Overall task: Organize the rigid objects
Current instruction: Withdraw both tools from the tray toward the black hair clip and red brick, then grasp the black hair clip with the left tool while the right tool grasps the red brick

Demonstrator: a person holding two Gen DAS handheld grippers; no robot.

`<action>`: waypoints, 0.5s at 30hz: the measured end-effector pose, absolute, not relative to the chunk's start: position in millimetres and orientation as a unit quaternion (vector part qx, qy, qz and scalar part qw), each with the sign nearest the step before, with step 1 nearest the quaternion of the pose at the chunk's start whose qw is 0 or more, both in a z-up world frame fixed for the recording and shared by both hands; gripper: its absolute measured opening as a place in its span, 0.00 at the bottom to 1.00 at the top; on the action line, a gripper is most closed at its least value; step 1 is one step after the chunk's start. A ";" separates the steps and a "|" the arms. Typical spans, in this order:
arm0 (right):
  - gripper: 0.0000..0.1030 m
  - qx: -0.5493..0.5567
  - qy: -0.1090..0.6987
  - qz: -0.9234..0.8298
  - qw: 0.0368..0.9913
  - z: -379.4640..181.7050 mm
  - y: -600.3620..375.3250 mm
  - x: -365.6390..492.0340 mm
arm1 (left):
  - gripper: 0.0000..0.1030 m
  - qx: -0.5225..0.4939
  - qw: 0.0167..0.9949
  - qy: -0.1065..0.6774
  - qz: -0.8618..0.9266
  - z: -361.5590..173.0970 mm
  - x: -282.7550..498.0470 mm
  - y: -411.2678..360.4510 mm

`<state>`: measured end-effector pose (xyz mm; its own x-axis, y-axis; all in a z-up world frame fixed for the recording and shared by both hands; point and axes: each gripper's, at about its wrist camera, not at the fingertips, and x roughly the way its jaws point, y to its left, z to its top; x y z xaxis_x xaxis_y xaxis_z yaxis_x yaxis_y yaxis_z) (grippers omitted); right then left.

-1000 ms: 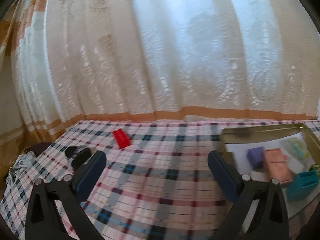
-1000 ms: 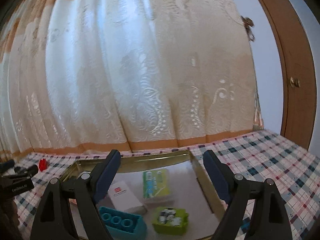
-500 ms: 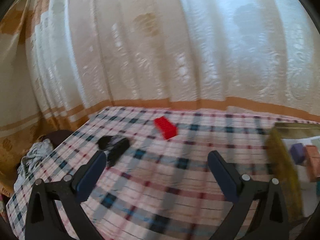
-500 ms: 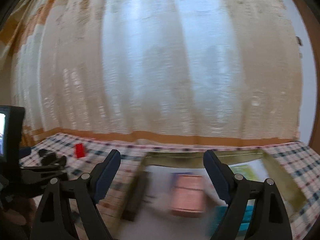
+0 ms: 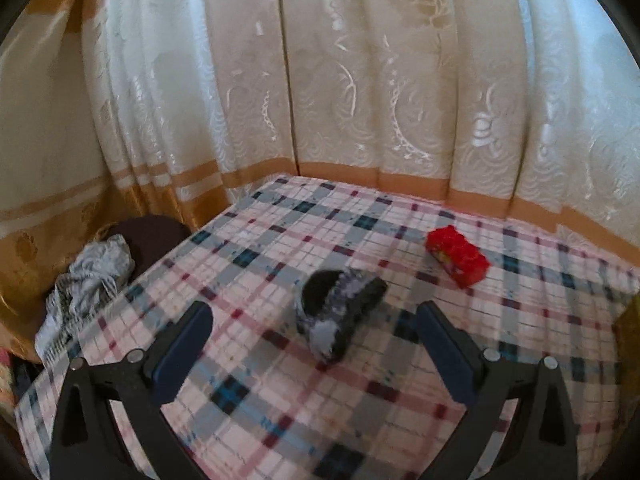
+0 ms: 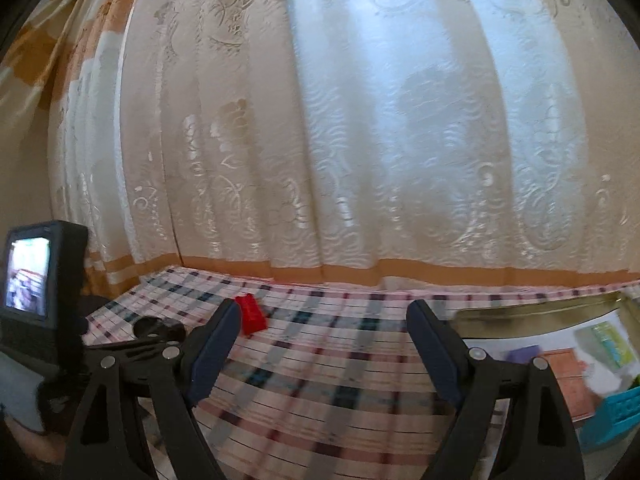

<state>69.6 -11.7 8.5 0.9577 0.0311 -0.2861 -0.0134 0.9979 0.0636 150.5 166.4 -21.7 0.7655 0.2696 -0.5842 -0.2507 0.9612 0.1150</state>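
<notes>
I hold my left gripper [image 5: 314,332] with jaws apart over the plaid tablecloth [image 5: 360,400], a dark blurred object [image 5: 340,312] just ahead and the red brick [image 5: 457,256] farther right. My right gripper [image 6: 324,336] is spread too, empty, the tray [image 6: 536,308] at its right.

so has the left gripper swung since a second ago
Yes: the left gripper swung left along the plaid tablecloth, away from the tin tray toward the red block.

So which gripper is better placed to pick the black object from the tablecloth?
Left. The left gripper is open with the black object lying between its fingers; the right gripper is farther from it.
</notes>
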 end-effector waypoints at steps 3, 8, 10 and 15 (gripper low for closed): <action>0.84 0.036 0.167 0.022 0.985 5.7 -1.8 83.8 | 0.98 0.053 0.934 0.323 0.147 -25.0 169.5 163.3; 0.84 0.032 0.209 0.046 0.976 -0.1 8.3 109.3 | 0.90 0.012 0.918 0.370 0.145 -34.9 193.0 184.4; 0.84 0.028 0.225 0.054 0.973 -2.7 11.7 120.8 | 0.88 -0.007 0.915 0.384 0.126 -38.6 196.4 190.2; 0.84 0.027 0.290 0.071 0.954 -14.9 20.2 166.5 | 0.53 -0.066 0.900 0.424 0.073 -52.3 207.0 205.7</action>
<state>166.5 20.2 -14.9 0.8221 0.1513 -0.5488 -0.1206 0.9884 0.0919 207.0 205.7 -52.3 0.6301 0.0758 -0.7728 -0.1876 0.9806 -0.0568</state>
